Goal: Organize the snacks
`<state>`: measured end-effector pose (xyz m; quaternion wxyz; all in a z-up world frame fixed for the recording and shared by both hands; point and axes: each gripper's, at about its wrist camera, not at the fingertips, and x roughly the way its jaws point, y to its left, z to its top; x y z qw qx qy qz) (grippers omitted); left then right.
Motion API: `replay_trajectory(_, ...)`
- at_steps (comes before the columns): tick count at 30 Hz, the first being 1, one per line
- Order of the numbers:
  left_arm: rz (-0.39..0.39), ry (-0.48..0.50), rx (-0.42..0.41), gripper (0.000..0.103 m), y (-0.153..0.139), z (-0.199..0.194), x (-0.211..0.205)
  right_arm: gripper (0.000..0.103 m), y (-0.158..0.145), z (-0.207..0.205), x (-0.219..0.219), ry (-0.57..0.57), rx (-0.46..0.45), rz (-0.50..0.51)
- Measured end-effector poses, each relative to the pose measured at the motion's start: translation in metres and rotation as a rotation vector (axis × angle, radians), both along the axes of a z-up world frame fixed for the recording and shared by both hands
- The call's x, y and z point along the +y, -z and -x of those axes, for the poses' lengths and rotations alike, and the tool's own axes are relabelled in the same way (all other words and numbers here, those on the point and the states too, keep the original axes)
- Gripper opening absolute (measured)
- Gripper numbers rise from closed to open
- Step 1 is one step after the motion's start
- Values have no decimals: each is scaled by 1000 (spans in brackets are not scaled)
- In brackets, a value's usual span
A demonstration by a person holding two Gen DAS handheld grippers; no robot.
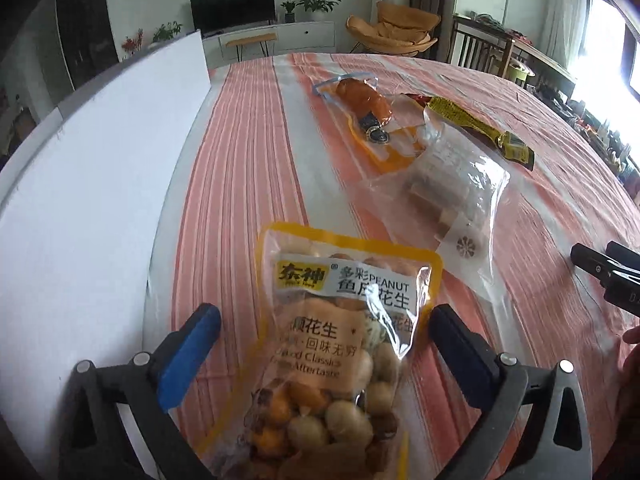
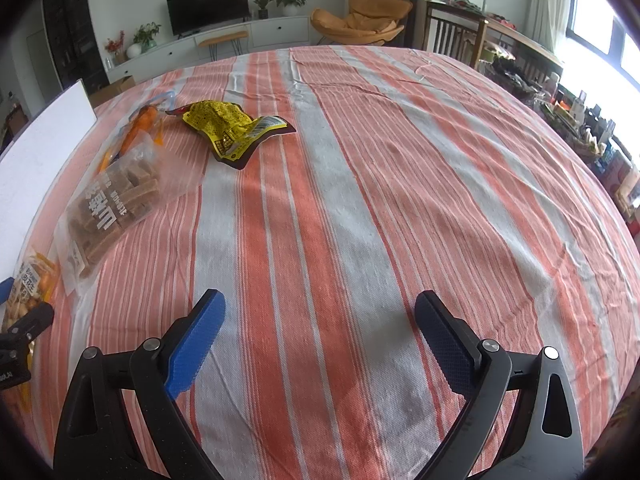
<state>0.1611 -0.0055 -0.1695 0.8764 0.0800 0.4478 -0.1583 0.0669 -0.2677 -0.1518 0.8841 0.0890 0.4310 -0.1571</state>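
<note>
Left tool: fingers spread, peanut bag marked "PEANUT" lying between them near the desk left edge. Right tool: fingers apart, nothing held.

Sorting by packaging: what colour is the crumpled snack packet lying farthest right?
Yellow with black print and a dark red edge: the crumpled packet, clearest in the right wrist view.
</note>
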Motion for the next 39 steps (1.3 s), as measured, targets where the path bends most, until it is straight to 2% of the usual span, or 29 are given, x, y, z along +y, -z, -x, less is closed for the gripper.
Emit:
replay_trajectory(9, 8, 10, 3, 103, -1, -6, -2, 97, 0, 5, 2, 17, 21, -12)
replay_trajectory(10, 8, 10, 3, 103, -1, -6, -2, 97, -3, 1, 3, 24, 55, -45)
replay_trajectory(12, 8, 10, 3, 103, -1, -6, -2, 97, -15, -15, 10, -17, 56, -230)
replay_trajectory(14, 8, 9, 3, 103, -1, -6, -2, 96, -31, -42, 24, -64, 38, -304)
replay_trajectory(16, 8, 9, 3, 103, -1, -5, -2, 96, -48, -82, 45, -85, 33, -260)
replay_trajectory(18, 8, 9, 2, 103, -1, -5, -2, 96, -48, -122, 67, -102, 87, -204)
replay_trajectory(20, 9, 9, 2, 103, -1, -5, -1, 96, -34, -154, 89, -114, 158, -146)
replay_trajectory(22, 10, 9, 3, 103, -2, -5, -1, 97, -12, -168, 106, -148, 203, -53)
replay_trajectory(23, 9, 10, 3, 103, -2, -5, -1, 97, -5, -168, 111, -166, 200, -4)
replay_trajectory(24, 9, 9, 3, 103, 0, -6, -3, 97, -5, -160, 112, -189, 147, 27)
replay_trajectory(27, 9, 9, 2, 103, -1, -7, -3, 95, 2, -131, 94, -255, 105, -11)
replay_trajectory(32, 9, 7, 2, 103, -1, -6, -3, 94, 7, -59, 46, -369, 2, 25)
replay_trajectory(35, 8, 7, 1, 103, -1, -6, -3, 97, 8, -41, 7, -307, 4, 0)
replay_trajectory(39, 8, 7, 1, 103, -1, -6, -3, 100, 7, -40, -9, -277, 1, 6)
